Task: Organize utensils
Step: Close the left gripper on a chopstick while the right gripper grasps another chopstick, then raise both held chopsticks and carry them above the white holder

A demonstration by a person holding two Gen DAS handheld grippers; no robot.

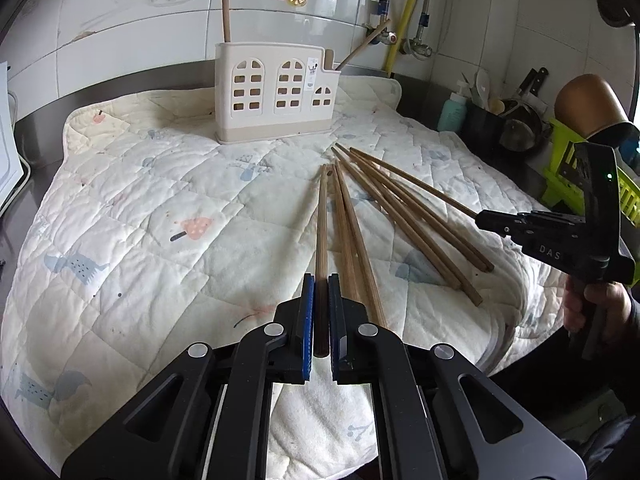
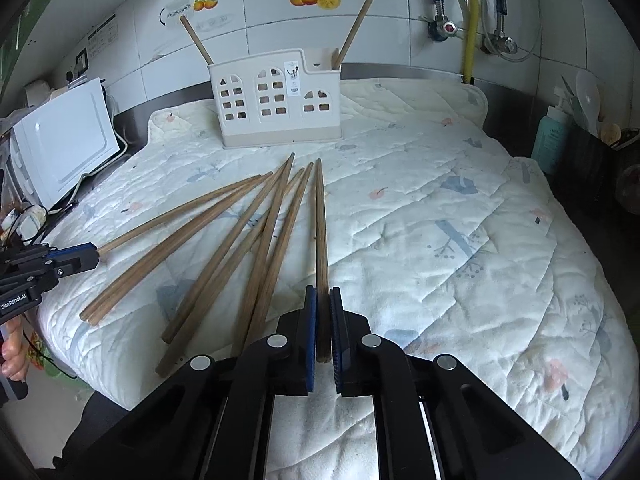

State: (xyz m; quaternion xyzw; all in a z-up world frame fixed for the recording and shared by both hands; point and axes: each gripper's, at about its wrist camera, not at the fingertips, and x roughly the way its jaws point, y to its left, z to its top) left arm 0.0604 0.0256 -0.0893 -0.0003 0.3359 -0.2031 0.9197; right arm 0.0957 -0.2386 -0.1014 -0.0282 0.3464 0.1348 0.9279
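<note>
Several wooden chopsticks (image 2: 224, 248) lie fanned out on a quilted mat (image 1: 140, 208). My left gripper (image 1: 321, 280) is shut on the near end of one chopstick (image 1: 321, 220), which points at the holder. My right gripper (image 2: 323, 290) is shut on the near end of another chopstick (image 2: 320, 220). Each gripper also shows in the other view: the right gripper (image 1: 480, 216) at the right edge and the left gripper (image 2: 95, 254) at the left edge, each clamped on its stick's end. A cream utensil holder (image 1: 276, 92) stands at the mat's far side with two chopsticks (image 2: 354, 32) leaning in it.
A white appliance (image 2: 64, 140) with a cable stands left of the mat. A teal bottle (image 2: 554, 140), a dark tub of kitchen tools (image 1: 484, 128) and a green rack (image 1: 560, 168) crowd the right. A hand (image 1: 592, 304) grips the right tool. Pipes (image 2: 470, 20) run up the tiled wall.
</note>
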